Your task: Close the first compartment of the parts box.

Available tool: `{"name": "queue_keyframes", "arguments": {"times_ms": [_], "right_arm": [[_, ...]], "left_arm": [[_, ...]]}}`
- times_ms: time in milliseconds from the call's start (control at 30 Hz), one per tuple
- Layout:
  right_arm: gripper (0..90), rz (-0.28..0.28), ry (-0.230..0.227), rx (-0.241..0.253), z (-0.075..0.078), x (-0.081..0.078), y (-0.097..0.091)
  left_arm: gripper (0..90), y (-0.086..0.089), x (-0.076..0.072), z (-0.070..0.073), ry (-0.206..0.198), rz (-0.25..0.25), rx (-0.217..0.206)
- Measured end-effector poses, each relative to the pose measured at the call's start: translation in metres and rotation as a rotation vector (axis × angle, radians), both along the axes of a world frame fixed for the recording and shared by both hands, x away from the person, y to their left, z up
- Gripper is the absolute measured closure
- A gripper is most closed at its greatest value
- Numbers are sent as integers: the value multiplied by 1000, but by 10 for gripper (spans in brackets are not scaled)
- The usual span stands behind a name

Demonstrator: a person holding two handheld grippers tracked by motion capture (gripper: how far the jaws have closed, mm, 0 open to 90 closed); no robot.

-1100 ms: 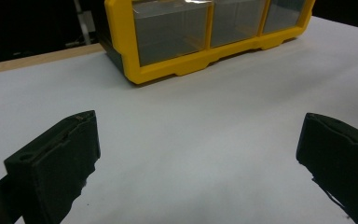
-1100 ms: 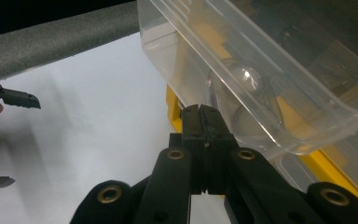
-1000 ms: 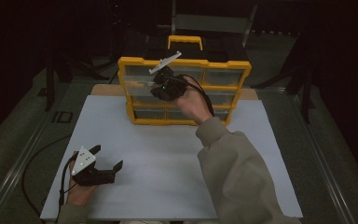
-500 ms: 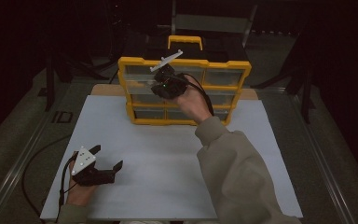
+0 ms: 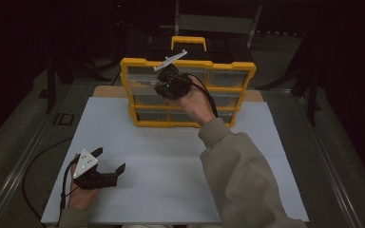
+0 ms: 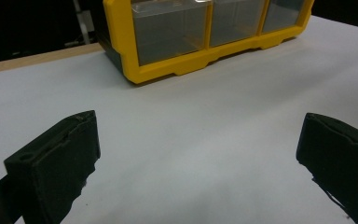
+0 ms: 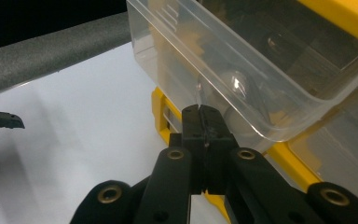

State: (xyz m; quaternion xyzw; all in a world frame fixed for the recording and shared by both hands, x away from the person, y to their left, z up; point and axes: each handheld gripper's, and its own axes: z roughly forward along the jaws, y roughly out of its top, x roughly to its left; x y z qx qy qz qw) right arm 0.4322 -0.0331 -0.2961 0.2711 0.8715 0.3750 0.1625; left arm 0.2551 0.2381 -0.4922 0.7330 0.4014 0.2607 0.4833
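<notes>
My right gripper has its jaws pressed together on the front lip of the clear drawer, which juts partway out of the yellow organizer at the table's far edge. So I judge the opening begun, not finished. My left gripper rests spread wide on the white tabletop, holding nothing

From up high I see a dim room: black surroundings, with only the white surface catching soft, even light. Shadows on it are faint. My left gripper view is brighter, and its near black fingers look soft and out of focus. My right gripper view shows small glare spots on the clear drawer, its far parts blurred.
</notes>
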Motion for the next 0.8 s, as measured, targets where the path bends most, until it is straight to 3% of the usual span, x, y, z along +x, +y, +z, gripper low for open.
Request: {"name": "queue_keyframes", "arguments": {"times_ms": [800], "right_arm": [[900,-46,-9,19,-4,6,-4]], "left_arm": [[1,1,0,0,1,2,1]]}}
